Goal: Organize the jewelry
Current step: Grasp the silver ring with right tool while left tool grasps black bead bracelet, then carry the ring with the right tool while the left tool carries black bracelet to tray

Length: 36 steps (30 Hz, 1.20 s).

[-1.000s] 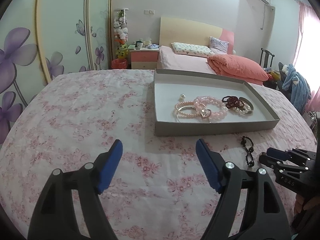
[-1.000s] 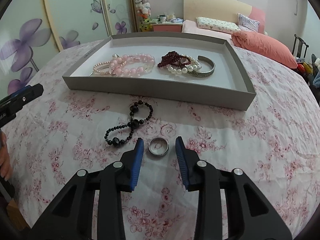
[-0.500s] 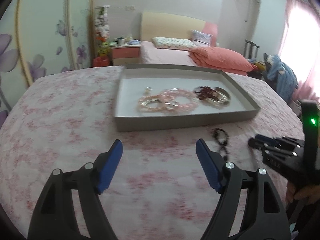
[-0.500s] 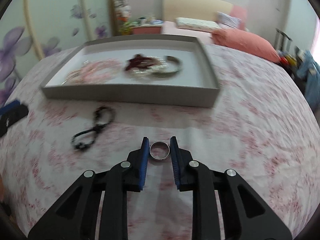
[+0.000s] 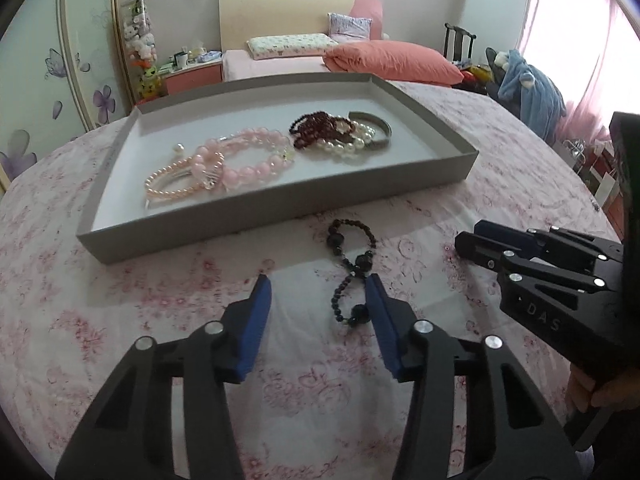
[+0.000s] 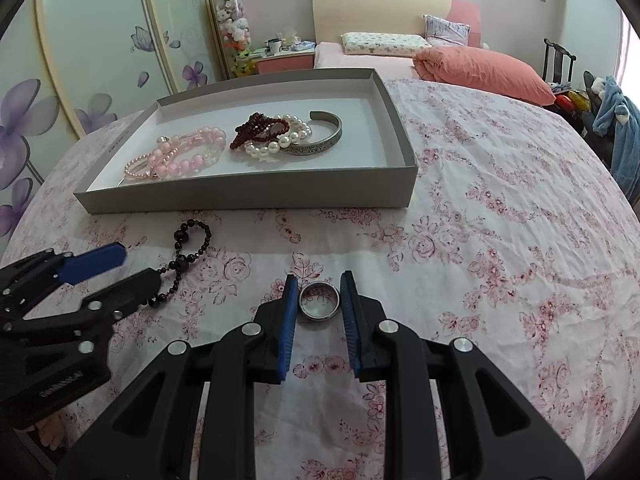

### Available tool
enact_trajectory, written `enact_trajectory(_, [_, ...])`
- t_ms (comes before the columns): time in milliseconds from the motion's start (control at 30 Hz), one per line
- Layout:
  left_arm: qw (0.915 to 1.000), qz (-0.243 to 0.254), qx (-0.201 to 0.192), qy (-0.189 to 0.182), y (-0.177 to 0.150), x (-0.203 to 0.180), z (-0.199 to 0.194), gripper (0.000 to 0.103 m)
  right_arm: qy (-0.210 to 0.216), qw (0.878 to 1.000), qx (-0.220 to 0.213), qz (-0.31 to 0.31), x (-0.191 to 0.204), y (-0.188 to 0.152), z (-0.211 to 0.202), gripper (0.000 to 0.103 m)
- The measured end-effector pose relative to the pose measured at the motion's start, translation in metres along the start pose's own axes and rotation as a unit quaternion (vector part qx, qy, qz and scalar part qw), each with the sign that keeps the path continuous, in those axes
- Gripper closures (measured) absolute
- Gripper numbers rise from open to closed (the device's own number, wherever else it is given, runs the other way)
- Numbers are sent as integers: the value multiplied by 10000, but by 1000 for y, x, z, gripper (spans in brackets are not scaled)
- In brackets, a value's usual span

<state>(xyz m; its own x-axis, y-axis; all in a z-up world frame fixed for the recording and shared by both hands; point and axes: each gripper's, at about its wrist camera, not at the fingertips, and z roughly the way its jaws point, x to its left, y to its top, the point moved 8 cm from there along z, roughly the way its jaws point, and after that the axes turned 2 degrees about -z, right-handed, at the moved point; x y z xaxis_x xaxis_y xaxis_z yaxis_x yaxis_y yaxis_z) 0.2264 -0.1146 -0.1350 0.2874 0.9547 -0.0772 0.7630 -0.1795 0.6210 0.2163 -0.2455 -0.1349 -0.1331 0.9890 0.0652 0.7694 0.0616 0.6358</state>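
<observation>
Right wrist view showed the right gripper (image 6: 319,306) pinched on a silver ring (image 6: 319,300), just in front of the grey tray (image 6: 248,200). So thin a band might have slipped from the pads if tilted on its way over the tray wall. It looked smooth, plain and shiny. The left gripper (image 5: 318,312) was half open and empty, straddling the black bead bracelet (image 5: 353,268) lying near the tray.

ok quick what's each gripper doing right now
Left gripper: open, holding nothing, over the black bead bracelet.
Right gripper: shut on the silver ring.
</observation>
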Motion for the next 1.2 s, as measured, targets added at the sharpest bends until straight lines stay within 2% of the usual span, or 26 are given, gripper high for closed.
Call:
enact_trajectory(133, [9999, 140, 24, 26, -3, -5, 3, 62, -6, 10000, 4, -25, 0, 0, 0, 80])
enact_trajectory(300, [9992, 368, -29, 152, -3, -11, 2, 85, -43, 9999, 8, -96, 3, 0, 0, 80])
enact_trajectory(333, [9990, 392, -19, 210, -4, -9, 2, 86, -48, 9999, 9, -115, 4, 0, 0, 80])
enact_trajectory(467, [9990, 232, 3, 390, -6, 13, -2, 87, -11, 9998, 12, -188, 9, 0, 0, 80])
enact_trajectory(567, [9984, 22, 16, 567, -9, 41, -7, 87, 171, 9995, 15, -280, 19, -1, 0, 80])
enact_trajectory(700, [9979, -108, 9, 640, -13, 59, -12, 85, 239, 9986, 33, -468, 30, -1, 1, 80])
enact_trajectory(1000, [9980, -77, 7, 620, -16, 60, -14, 86, 191, 9986, 34, -497, 31, -3, 1, 80])
enact_trajectory(1100, [9984, -135, -17, 556, -18, 61, -16, 89, 198, 9988, 20, -457, 30, -3, 0, 80])
enact_trajectory(1200, [9984, -314, -75, 454, -19, 65, -24, 98, 340, 9989, -49, -305, 30, -3, -4, 80])
